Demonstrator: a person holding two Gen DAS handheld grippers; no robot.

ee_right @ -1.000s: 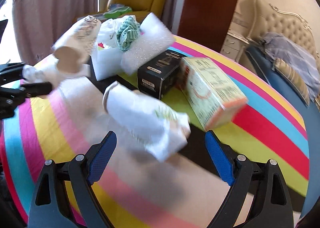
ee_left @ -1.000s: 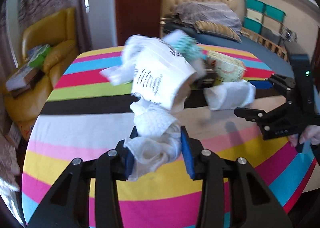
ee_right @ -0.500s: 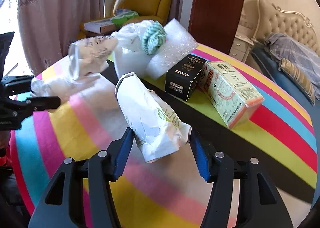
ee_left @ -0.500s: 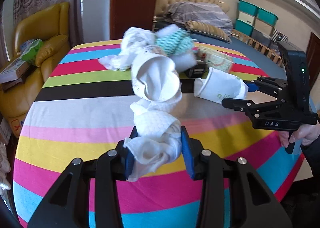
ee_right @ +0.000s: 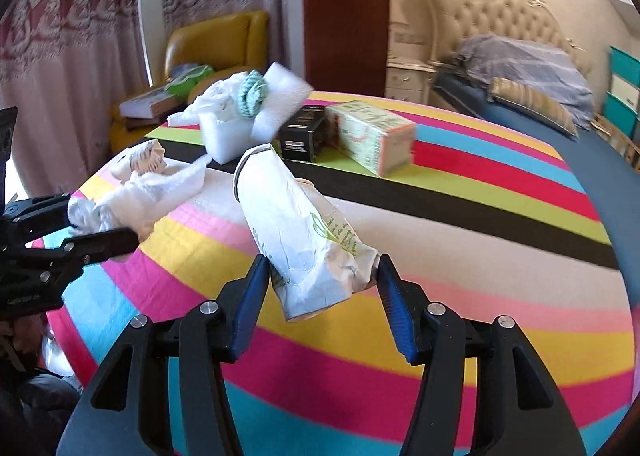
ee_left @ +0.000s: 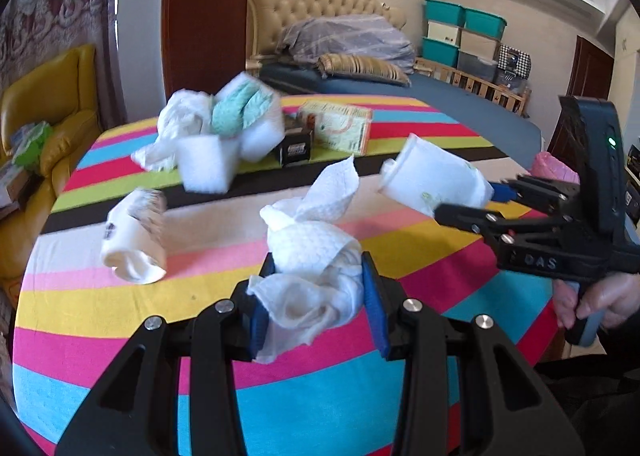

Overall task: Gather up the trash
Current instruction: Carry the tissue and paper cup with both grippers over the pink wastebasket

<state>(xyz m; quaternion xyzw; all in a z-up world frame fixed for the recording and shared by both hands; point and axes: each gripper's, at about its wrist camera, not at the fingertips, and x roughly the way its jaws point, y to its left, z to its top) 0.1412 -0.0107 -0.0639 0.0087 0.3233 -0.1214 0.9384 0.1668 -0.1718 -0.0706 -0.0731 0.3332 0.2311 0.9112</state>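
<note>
My left gripper (ee_left: 316, 296) is shut on a crumpled white paper towel (ee_left: 312, 256), held above the striped table. My right gripper (ee_right: 320, 288) is shut on a crushed white paper cup with green print (ee_right: 296, 228); it also shows in the left wrist view (ee_left: 432, 176). A second paper cup with black print (ee_left: 134, 236) lies on its side on the table at the left, also in the right wrist view (ee_right: 146, 158). The left gripper shows in the right wrist view (ee_right: 80, 232) with the towel.
A round table with a striped cloth (ee_left: 120, 308) carries a pile of white foam blocks, tissue and a teal cloth (ee_left: 224, 132), a black box (ee_left: 296, 148) and a green-printed carton (ee_left: 340, 128). A yellow armchair (ee_left: 52, 112) stands at the left, a bed (ee_left: 360, 56) behind.
The black-printed cup has dropped off the towel and now lies on the table at the left. My right gripper has lifted the crushed cup clear of the table. Both grippers pulled back.
</note>
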